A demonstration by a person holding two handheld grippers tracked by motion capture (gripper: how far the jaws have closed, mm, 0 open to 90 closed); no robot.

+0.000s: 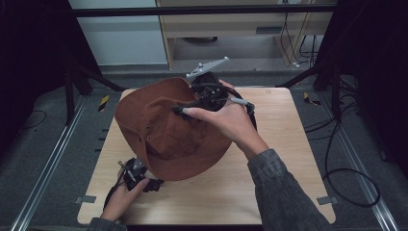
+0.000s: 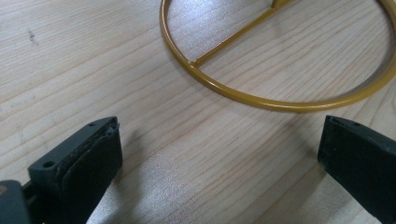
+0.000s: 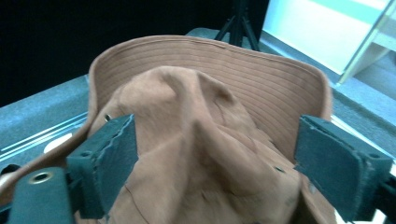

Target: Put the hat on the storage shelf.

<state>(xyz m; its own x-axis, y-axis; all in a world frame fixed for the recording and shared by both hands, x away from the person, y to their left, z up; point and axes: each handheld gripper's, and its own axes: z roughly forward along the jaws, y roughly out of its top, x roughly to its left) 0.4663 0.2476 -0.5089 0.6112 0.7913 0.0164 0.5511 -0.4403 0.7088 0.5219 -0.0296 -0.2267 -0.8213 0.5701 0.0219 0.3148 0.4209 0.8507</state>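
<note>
- The brown hat [image 1: 166, 132] sits raised over the table [image 1: 284, 159].
- The right gripper [image 3: 212, 154] is spread wide, the hat's crown between its pads, unclamped.
- The left gripper [image 2: 219, 154] gapes empty near a yellow ring [image 2: 261, 100].

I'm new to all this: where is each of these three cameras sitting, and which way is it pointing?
High view: above the person's side, looking forward and down on the table; both forearms, left hand-held gripper and right hand-held gripper show.
Left gripper view: on the left hand-held gripper, facing the tabletop and a yellow wire ring; its open jaws show.
Right gripper view: on the right hand-held gripper, facing the brown hat; jaws apart on either side of it.
Shared: the hat shows in the high and right gripper views.
</note>
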